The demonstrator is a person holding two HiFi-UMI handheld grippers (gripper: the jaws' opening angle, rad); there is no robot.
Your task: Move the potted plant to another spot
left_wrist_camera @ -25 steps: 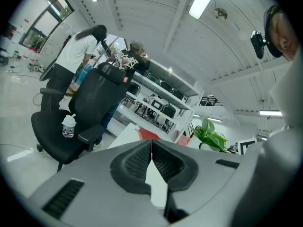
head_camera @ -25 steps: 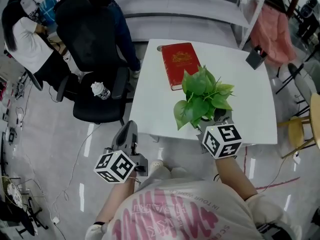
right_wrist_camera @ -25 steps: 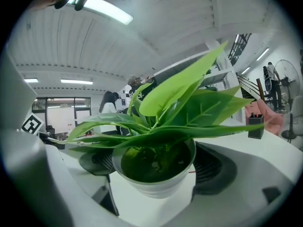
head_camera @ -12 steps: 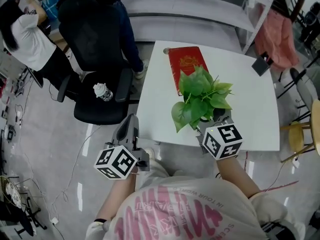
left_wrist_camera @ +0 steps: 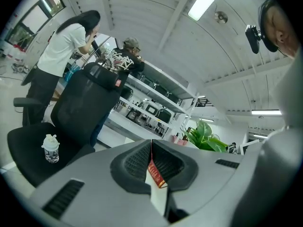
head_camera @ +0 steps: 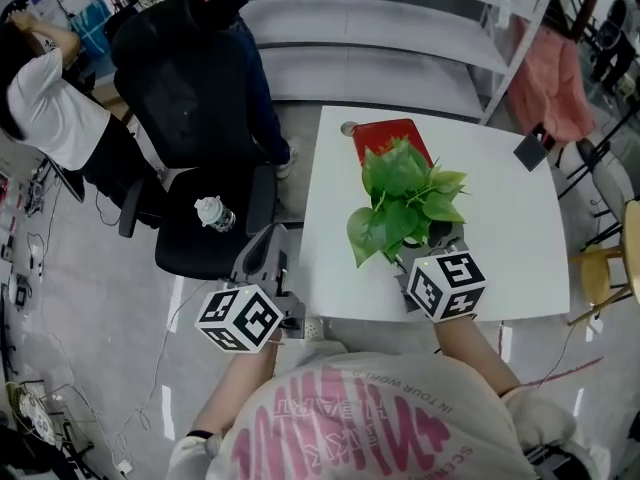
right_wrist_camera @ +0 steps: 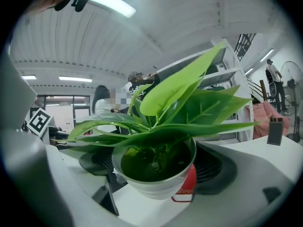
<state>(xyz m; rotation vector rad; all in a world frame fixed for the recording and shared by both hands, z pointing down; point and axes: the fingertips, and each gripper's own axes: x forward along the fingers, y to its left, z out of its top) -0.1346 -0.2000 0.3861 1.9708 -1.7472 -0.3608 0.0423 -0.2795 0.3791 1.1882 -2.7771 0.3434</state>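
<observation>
The potted plant [head_camera: 405, 203] has broad green leaves and a white pot [right_wrist_camera: 154, 186]. My right gripper [right_wrist_camera: 154, 174] is shut on the pot, one jaw on each side of it, and carries it just above the white table [head_camera: 500, 238]. In the head view the leaves hide the fingertips of the right gripper [head_camera: 430, 243], which is over the near half of the table. My left gripper [head_camera: 270, 243] hangs off the table's left edge, above the floor. Its jaws are shut with nothing in them; the left gripper [left_wrist_camera: 152, 169] shows only a thin slit.
A red book [head_camera: 385, 133] lies at the table's far left, partly under the leaves. A small dark stand [head_camera: 537, 148] sits at the far right corner. A black office chair [head_camera: 205, 148] with a bottle [head_camera: 215, 213] on its seat stands left. People stand behind it.
Both grippers have moved forward with the plant. The leaves now cover the near end of the red book, and the left gripper is closer to the table's left edge.
</observation>
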